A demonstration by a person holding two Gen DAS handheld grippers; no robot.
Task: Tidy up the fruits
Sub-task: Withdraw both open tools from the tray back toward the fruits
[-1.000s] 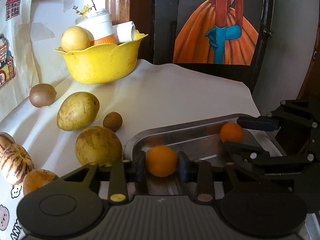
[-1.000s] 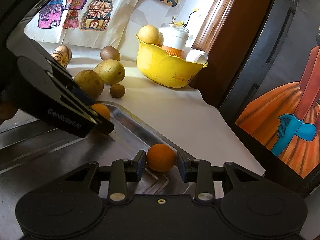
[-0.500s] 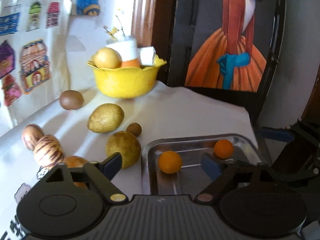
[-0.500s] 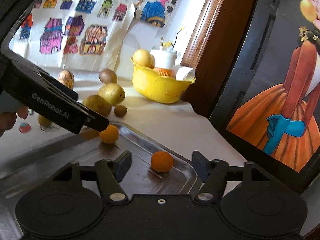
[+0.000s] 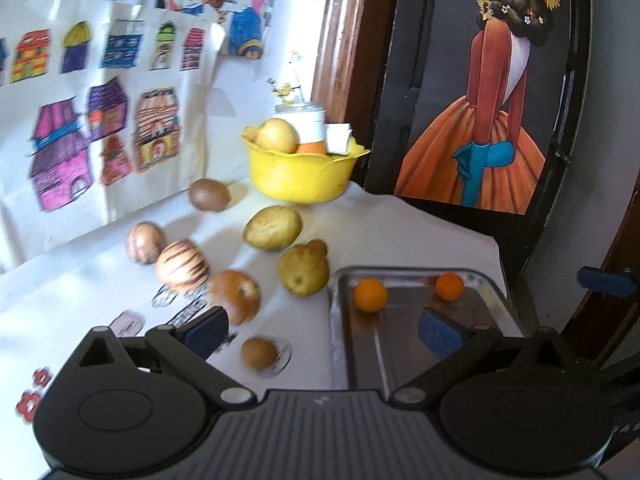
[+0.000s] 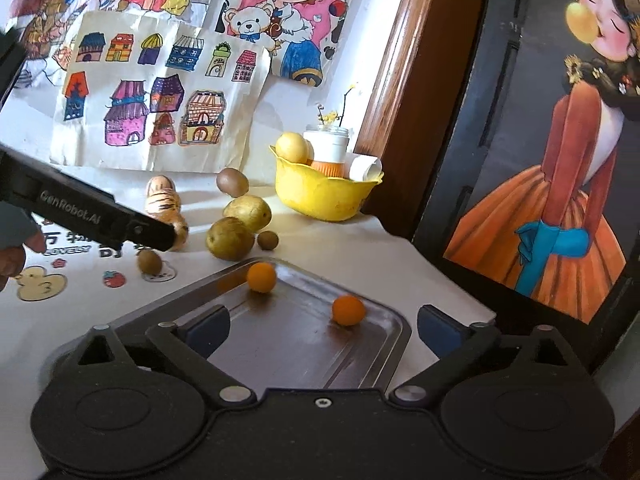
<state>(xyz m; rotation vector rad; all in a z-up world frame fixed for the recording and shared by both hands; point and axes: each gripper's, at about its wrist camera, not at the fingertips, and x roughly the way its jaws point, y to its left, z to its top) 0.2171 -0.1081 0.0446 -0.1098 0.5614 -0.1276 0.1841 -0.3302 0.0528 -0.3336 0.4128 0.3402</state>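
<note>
Both tools have let go within the last second: the left tool (image 5: 322,332) and right tool (image 6: 324,330) now hang spread wide and empty above the tray (image 6: 384,344). Each orange lies released in it, one (image 6: 261,277) at the far-left corner, the other (image 6: 348,310) near the right rim. Remaining fruit waits on the worktop (image 5: 400,236); the kiwi (image 5: 259,353) lies nearest the left tool.

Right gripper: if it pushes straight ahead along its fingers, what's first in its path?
Probably the orange lying loose on the metal tray, just ahead of the open right gripper; depth is unclear, and it could pass over the fruit.
</note>
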